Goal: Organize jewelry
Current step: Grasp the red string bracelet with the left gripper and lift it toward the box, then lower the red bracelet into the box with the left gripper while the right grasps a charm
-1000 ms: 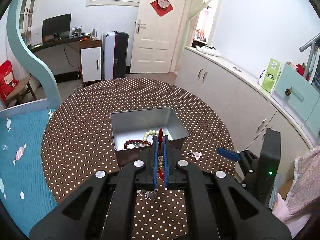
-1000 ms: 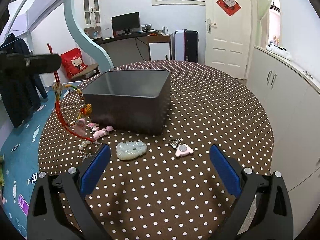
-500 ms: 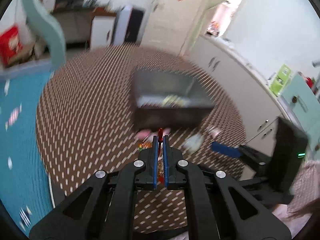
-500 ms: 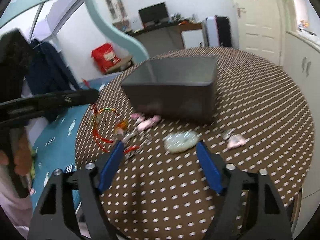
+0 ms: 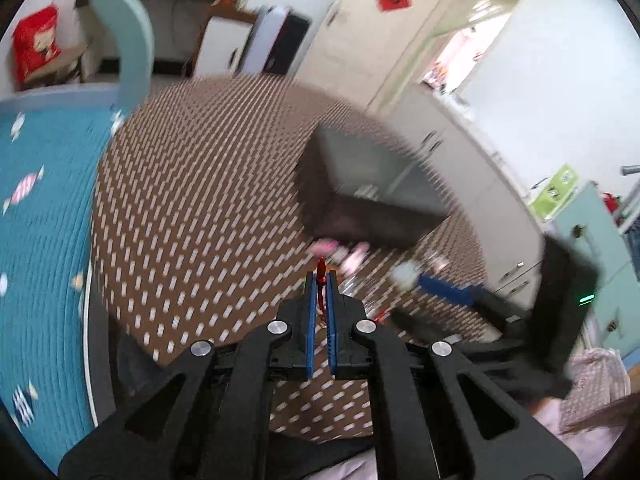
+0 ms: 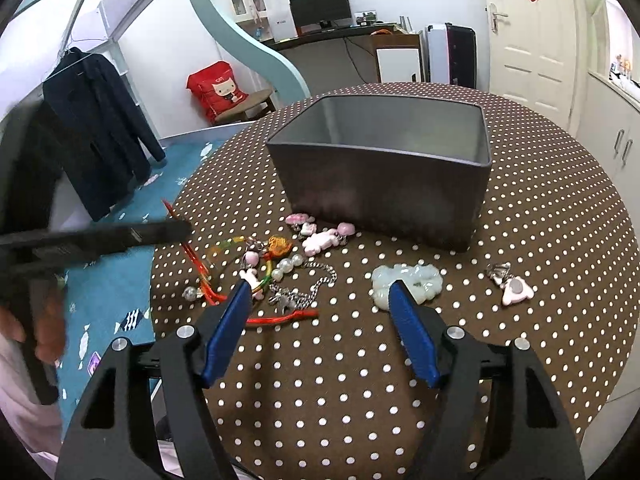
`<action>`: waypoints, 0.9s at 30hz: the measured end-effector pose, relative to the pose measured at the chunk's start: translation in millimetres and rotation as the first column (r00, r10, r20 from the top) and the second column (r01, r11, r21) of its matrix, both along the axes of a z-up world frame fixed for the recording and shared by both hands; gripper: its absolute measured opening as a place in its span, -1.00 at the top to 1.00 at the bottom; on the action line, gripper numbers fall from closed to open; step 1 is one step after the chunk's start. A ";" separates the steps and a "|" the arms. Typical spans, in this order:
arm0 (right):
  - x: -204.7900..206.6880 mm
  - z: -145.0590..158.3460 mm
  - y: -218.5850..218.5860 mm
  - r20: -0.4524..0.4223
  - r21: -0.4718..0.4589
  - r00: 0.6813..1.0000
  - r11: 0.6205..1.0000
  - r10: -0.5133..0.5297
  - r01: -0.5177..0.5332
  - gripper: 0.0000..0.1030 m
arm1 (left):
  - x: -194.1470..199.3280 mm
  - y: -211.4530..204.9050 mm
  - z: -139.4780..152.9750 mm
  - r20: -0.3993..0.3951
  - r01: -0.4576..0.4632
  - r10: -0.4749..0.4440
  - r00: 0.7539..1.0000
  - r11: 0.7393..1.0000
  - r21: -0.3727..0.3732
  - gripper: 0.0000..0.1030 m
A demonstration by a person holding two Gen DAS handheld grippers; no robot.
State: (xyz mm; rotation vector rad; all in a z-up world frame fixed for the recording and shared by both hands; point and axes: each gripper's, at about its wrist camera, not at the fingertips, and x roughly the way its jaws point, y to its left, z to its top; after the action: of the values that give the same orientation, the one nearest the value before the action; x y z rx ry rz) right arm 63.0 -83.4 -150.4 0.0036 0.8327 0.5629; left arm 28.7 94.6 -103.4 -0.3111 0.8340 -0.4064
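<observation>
1 red cord (image 6: 191, 257) is trailing from a tangle of charms (image 6: 276, 264) lying on the dotted worktop (image 6: 520, 360) just in front of the grey tin (image 6: 384, 184), its upper end being pinched in the clenched jaws of the left gripper (image 5: 319, 280), while the right gripper (image 6: 320, 300) is hovering nearby with jaws released.

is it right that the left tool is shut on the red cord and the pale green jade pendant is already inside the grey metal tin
Not quite. The left tool is shut on the red cord, but the pale green jade pendant is not inside the grey metal tin. The right wrist view shows it lying on the brown polka-dot tablecloth in front of the tin.
</observation>
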 end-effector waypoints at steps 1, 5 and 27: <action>1.4 1.4 -0.9 0.000 0.006 1.000 1.000 -0.005 0.005 -0.32 | 1.6 -2.2 9.0 0.024 0.010 -0.010 1.000 1.000 -0.002 0.93; 3.3 4.5 -2.0 0.013 0.004 1.000 1.000 -0.010 0.010 -0.32 | 6.6 -8.8 38.4 0.105 0.029 -0.029 0.994 1.000 0.009 0.93; 19.8 -12.5 67.2 -0.002 -0.100 0.976 0.971 0.217 -0.216 0.33 | 6.7 34.8 6.1 0.023 -0.077 0.076 0.997 0.996 0.050 0.93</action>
State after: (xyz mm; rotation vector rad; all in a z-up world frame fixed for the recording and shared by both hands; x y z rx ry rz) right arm 82.8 -16.1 -162.9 -0.1834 0.8572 0.7258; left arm 35.4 129.4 -97.3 -0.2906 0.8076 -0.3158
